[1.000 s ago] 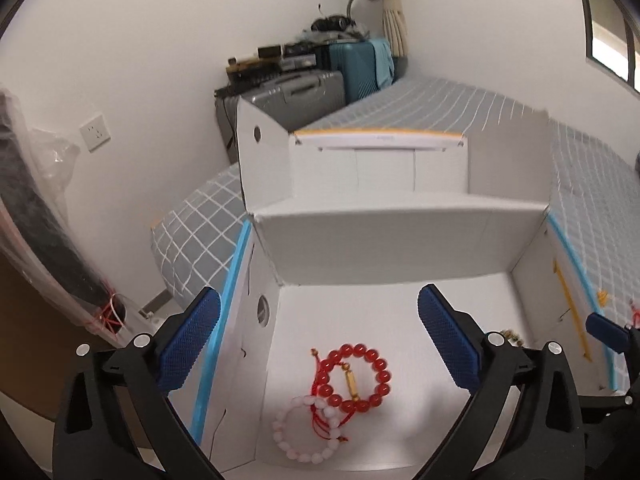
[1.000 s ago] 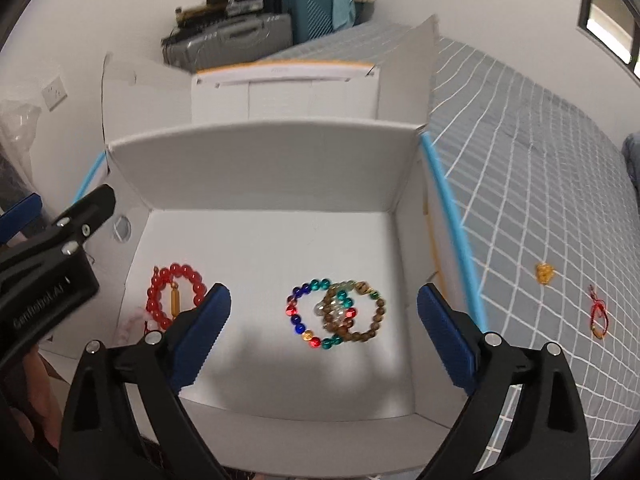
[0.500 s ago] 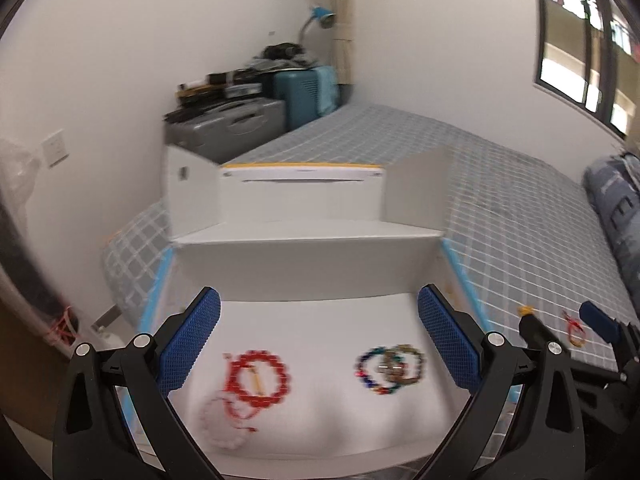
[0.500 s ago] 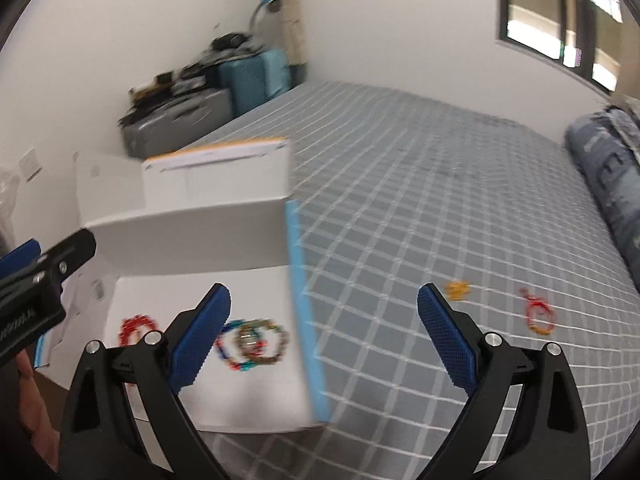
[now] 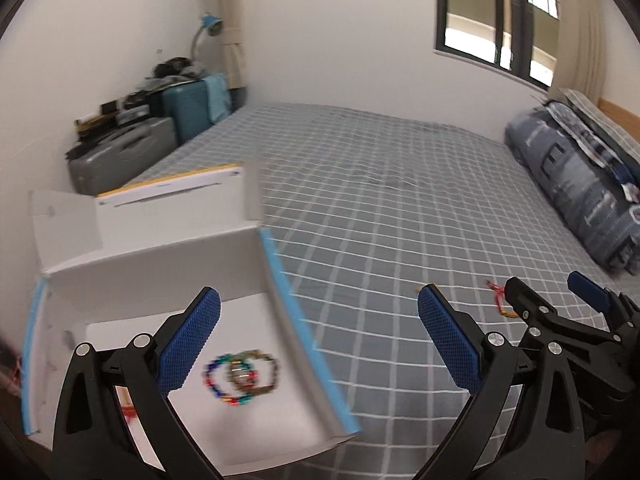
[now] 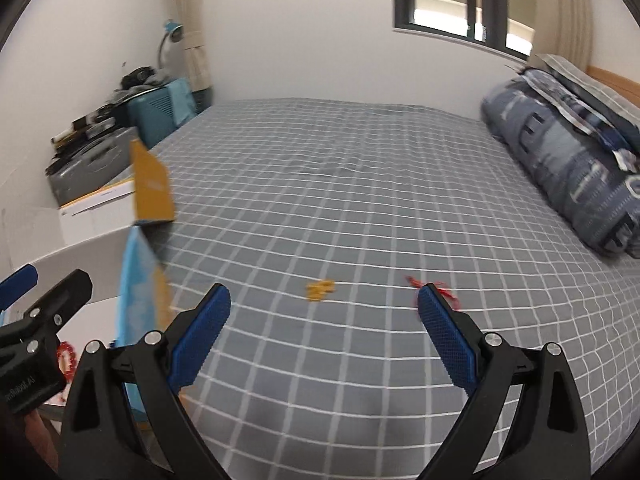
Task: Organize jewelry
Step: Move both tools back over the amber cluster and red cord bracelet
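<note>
A white cardboard box (image 5: 160,252) with blue-taped edges sits on the bed at the left. Inside lie a multicoloured bead bracelet (image 5: 224,380) linked with a brown one (image 5: 264,372), and a red bracelet (image 6: 66,356) partly hidden. A small gold piece (image 6: 320,290) and a red cord piece (image 6: 444,292) lie on the bedsheet to the right of the box. My left gripper (image 5: 320,340) is open and empty over the box's right wall. My right gripper (image 6: 324,328) is open and empty above the sheet, just short of the gold piece; it also shows in the left wrist view (image 5: 560,308).
The bed has a grey checked sheet (image 6: 360,184). A folded dark blue quilt (image 6: 560,168) lies at the far right. Suitcases (image 5: 132,148) and clutter stand by the wall at the far left. A window (image 5: 500,12) is in the back wall.
Both grippers have swung right, away from the box interior toward the open bedsheet. The gold and red pieces now lie in front of my right gripper. Both stay open.
</note>
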{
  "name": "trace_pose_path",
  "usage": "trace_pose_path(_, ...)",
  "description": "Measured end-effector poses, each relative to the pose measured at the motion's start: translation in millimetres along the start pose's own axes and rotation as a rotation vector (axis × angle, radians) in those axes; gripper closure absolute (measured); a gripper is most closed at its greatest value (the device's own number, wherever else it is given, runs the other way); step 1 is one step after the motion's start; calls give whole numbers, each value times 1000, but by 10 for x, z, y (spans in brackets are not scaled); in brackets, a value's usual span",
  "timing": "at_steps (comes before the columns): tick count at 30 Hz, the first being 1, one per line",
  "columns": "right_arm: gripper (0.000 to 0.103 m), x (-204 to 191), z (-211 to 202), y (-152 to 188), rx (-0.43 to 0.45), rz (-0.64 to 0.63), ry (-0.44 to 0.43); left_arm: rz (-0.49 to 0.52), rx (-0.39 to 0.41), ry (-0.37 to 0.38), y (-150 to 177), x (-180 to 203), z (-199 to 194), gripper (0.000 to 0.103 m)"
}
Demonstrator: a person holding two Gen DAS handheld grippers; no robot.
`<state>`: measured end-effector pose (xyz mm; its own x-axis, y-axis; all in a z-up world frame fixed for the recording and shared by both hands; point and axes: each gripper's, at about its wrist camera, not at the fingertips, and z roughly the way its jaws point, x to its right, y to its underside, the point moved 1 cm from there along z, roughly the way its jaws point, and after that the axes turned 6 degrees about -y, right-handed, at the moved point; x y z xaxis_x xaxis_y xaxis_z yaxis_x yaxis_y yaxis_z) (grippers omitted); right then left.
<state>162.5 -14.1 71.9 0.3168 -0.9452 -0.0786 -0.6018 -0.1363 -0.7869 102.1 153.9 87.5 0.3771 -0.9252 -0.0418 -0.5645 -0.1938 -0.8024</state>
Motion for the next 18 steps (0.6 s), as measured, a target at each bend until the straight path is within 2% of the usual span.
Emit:
trace_pose_path(6, 12, 646, 384, 181, -76, 58, 57, 40, -23, 41, 98, 461, 323, 6)
trace_pose_path(9, 12, 874, 510, 226, -83, 75, 73, 78, -48, 48, 138, 684, 549, 6)
trace_pose_path(18, 12, 1273, 921, 213, -134, 139, 92, 140, -118, 67, 190, 1133, 1119, 6)
